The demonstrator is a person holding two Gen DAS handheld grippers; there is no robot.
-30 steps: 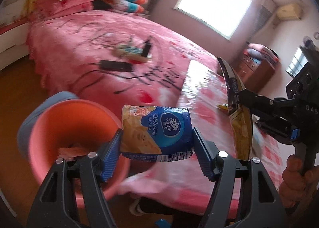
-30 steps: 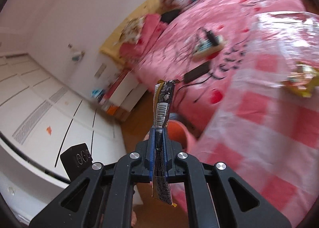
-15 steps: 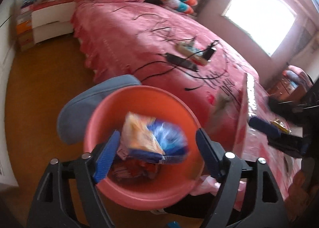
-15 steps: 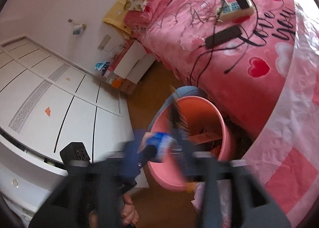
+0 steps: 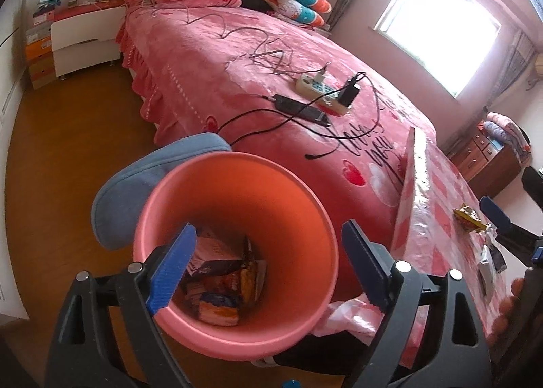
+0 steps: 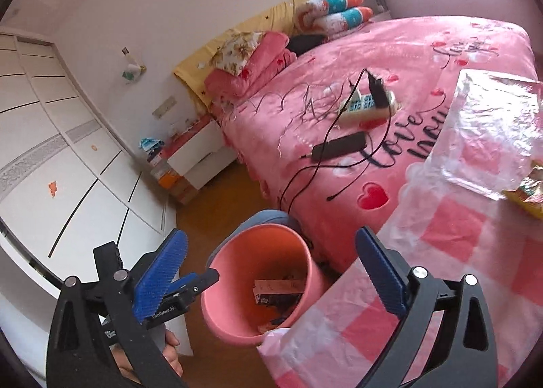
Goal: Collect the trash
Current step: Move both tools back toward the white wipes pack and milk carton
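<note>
Left gripper (image 5: pixel 268 269) and right gripper (image 6: pixel 271 269) released wrappers (image 5: pixel 217 293) into pink bin (image 5: pixel 315 215); both fingers spread apart, empty.

One round salmon-pink plastic bin (image 5: pixel 237 191), at six o'clock. Several crumpled wrappers inside, too jumbled to count. One yellow foil wrapper (image 5: pixel 470 218) at three o'clock on the checked desk (image 5: pixel 437 225). One white power strip (image 5: pixel 320 92), one black adapter brick (image 5: pixel 302 109), at twelve.

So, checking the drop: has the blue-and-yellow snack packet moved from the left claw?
Yes: the blue-and-yellow snack packet now lies down inside the round pink plastic bin, below the open left claw.
</note>
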